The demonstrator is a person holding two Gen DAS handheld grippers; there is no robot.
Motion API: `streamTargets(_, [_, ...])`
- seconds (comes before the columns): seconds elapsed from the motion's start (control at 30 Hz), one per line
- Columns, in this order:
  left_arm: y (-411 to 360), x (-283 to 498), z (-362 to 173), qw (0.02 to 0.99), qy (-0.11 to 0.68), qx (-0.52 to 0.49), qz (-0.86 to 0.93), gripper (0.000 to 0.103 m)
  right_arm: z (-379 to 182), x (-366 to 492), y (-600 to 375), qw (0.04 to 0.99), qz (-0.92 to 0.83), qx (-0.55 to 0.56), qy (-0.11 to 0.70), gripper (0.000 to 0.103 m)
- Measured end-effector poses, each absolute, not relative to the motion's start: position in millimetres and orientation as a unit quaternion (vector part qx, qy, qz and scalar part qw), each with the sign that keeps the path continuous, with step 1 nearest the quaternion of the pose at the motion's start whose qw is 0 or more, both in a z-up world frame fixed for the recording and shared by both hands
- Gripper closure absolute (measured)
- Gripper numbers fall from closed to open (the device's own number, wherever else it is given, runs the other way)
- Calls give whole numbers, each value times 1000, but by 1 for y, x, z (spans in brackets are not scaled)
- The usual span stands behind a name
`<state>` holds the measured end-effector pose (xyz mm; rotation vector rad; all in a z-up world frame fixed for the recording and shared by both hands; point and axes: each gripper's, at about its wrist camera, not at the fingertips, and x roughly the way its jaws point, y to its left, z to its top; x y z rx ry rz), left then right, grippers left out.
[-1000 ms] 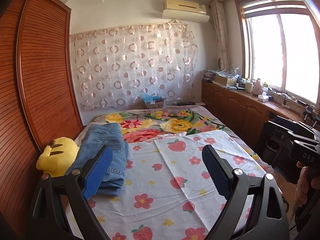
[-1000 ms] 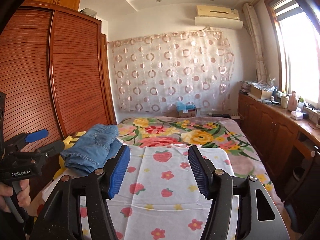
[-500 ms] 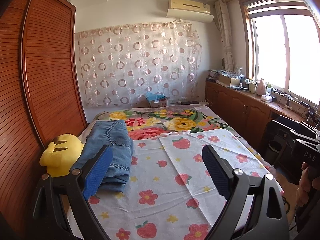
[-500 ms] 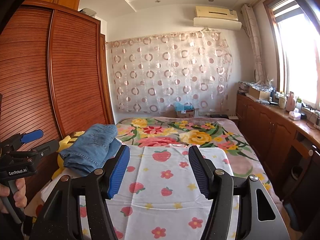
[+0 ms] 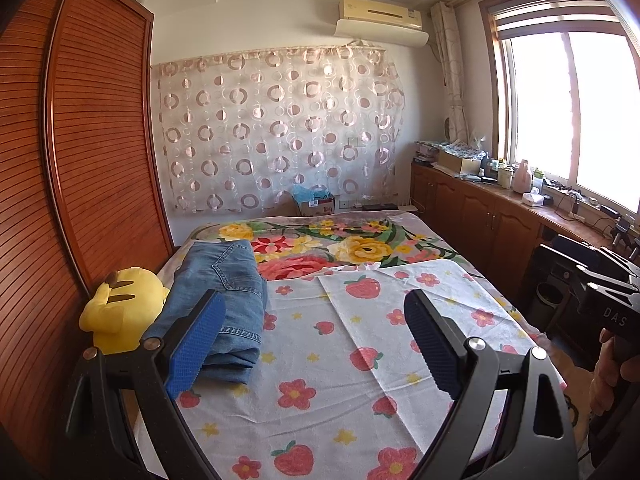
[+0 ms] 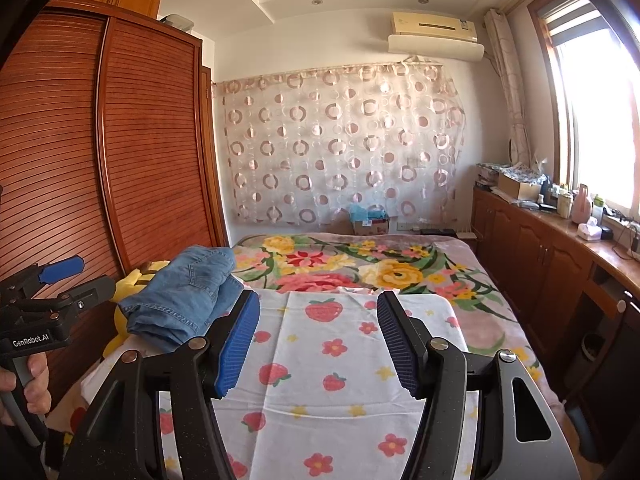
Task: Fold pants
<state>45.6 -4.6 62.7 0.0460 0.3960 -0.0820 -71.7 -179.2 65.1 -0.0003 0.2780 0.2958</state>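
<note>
Nearest in the left wrist view is the left claw (image 5: 314,344), its two blue-padded fingers spread wide apart with nothing between them, held above the strawberry-print sheet (image 5: 360,360) at the foot of the bed. The right claw (image 6: 318,344) is likewise spread wide and empty over the same sheet.

A little farther out, and off to the left of both claws, lie the jeans (image 5: 224,300), a folded blue bundle resting along the left edge of the bed. Its long axis runs away from the cameras, from the foot toward the head of the bed. The near end of the bundle sits just past the left finger of the left claw, so the left hand is the nearer one; the right claw would have to cross more of the sheet to reach it. Whether the fold is even at the far end is hard to judge from here.

Just beside the jeans, against the wooden wardrobe (image 5: 100,160), sits a yellow plush toy (image 5: 120,308). Beyond lies the flowered blanket (image 5: 340,248).
</note>
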Motion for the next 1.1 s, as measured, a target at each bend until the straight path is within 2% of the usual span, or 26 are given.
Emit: streamTargets(1.1, [-3,44,61,979,197,21,-42,12,65,-67,-191,979,153,-3,135,40])
